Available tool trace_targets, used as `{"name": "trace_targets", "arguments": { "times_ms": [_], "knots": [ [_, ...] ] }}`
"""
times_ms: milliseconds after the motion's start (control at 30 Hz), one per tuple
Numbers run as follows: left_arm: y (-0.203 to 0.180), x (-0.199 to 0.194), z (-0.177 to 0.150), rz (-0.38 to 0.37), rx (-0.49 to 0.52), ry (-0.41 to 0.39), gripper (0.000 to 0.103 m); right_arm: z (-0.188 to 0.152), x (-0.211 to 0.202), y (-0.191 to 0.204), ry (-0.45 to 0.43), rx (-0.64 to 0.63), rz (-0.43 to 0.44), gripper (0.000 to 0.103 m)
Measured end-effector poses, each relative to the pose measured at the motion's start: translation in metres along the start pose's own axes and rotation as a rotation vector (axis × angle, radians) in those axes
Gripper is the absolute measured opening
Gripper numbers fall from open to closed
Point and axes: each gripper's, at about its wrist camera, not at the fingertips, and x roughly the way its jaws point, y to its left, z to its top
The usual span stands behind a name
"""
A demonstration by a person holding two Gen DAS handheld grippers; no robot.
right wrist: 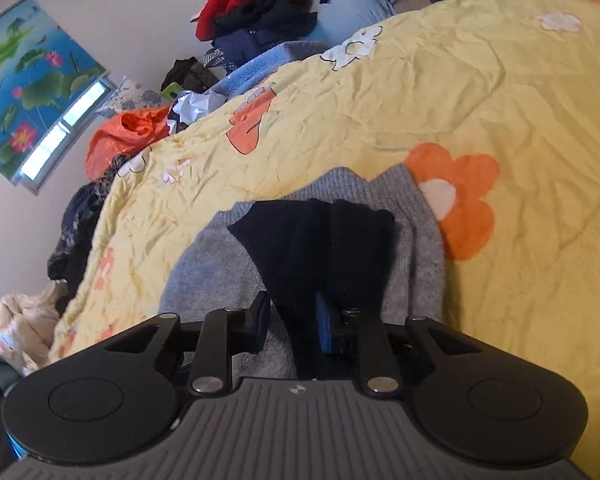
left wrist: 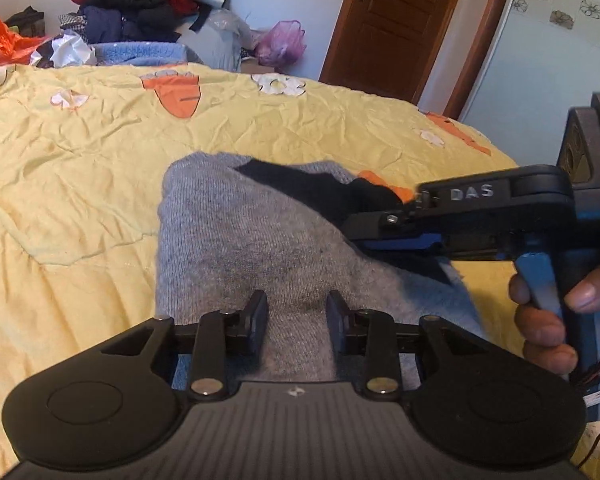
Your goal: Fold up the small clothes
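Note:
A grey knit garment with a dark navy part lies on the yellow bedspread. My left gripper hovers low over the grey cloth with its jaws apart and nothing between them. My right gripper has the navy part running between its jaws, which stand apart around the cloth. In the left wrist view the right gripper comes in from the right, held by a hand, its fingertips at the navy part. The grey garment spreads under the navy part in the right wrist view.
A heap of red, black and blue clothes is piled beyond the bed's far edge, with an orange bag and a purple bag. A brown door stands at the far right. More clothes hang off the bed's left side.

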Motion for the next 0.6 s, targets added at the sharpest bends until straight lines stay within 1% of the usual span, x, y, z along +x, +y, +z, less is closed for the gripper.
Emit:
{"name": "trace_targets", "arguments": {
  "times_ms": [33, 67, 100, 133, 167, 200, 233, 267, 333, 367, 400, 433, 467, 500, 533, 567, 600],
  "knots": [
    [0.005, -0.013, -0.003, -0.017, -0.033, -0.019, 0.033, -0.004, -0.015, -0.001, -0.014, 0.012, 0.026, 0.040],
    [0.013, -0.029, -0.007, -0.045, -0.076, -0.032, 0.036, -0.012, -0.033, -0.003, -0.038, 0.015, 0.061, 0.048],
    [0.023, -0.044, -0.014, -0.083, -0.121, -0.048, 0.046, -0.022, -0.052, -0.007, -0.056, 0.015, 0.096, 0.070],
    [0.034, -0.057, -0.023, -0.115, -0.160, -0.061, 0.066, -0.034, -0.069, -0.013, -0.055, 0.013, 0.122, 0.089],
    [0.044, -0.068, -0.033, -0.126, -0.193, -0.070, 0.075, -0.046, -0.081, -0.019, -0.035, 0.007, 0.140, 0.092],
    [0.054, -0.076, -0.043, -0.128, -0.222, -0.074, 0.079, -0.058, -0.090, -0.026, -0.005, 0.007, 0.146, 0.089],
    [0.063, -0.078, -0.051, -0.142, -0.255, -0.055, 0.079, -0.068, -0.097, -0.034, 0.026, 0.026, 0.146, 0.087],
    [0.072, -0.077, -0.057, -0.162, -0.296, -0.019, 0.079, -0.077, -0.100, -0.043, 0.054, 0.061, 0.155, 0.085],
    [0.084, -0.069, -0.066, -0.195, -0.364, 0.032, 0.078, -0.090, -0.097, -0.052, 0.107, 0.110, 0.176, 0.082],
    [0.085, -0.064, -0.068, -0.199, -0.374, 0.057, 0.078, -0.094, -0.093, -0.052, 0.120, 0.107, 0.171, 0.082],
    [0.084, -0.058, -0.069, -0.204, -0.380, 0.087, 0.077, -0.097, -0.093, -0.048, 0.107, 0.095, 0.178, 0.081],
    [0.080, -0.057, -0.069, -0.201, -0.370, 0.074, 0.077, -0.098, -0.090, -0.045, 0.115, 0.097, 0.187, 0.080],
    [0.076, -0.054, -0.067, -0.202, -0.360, 0.083, 0.077, -0.097, -0.085, -0.042, 0.123, 0.105, 0.197, 0.079],
    [0.071, -0.054, -0.066, -0.194, -0.344, 0.086, 0.077, -0.096, -0.079, -0.040, 0.131, 0.110, 0.201, 0.073],
    [0.066, -0.053, -0.066, -0.177, -0.326, 0.096, 0.068, -0.095, -0.074, -0.038, 0.142, 0.113, 0.201, 0.058],
    [0.061, -0.051, -0.064, -0.141, -0.305, 0.106, 0.059, -0.094, -0.069, -0.037, 0.155, 0.114, 0.184, 0.046],
    [0.057, -0.049, -0.061, -0.098, -0.278, 0.123, 0.040, -0.093, -0.063, -0.035, 0.175, 0.111, 0.158, 0.024]
  ]
}}
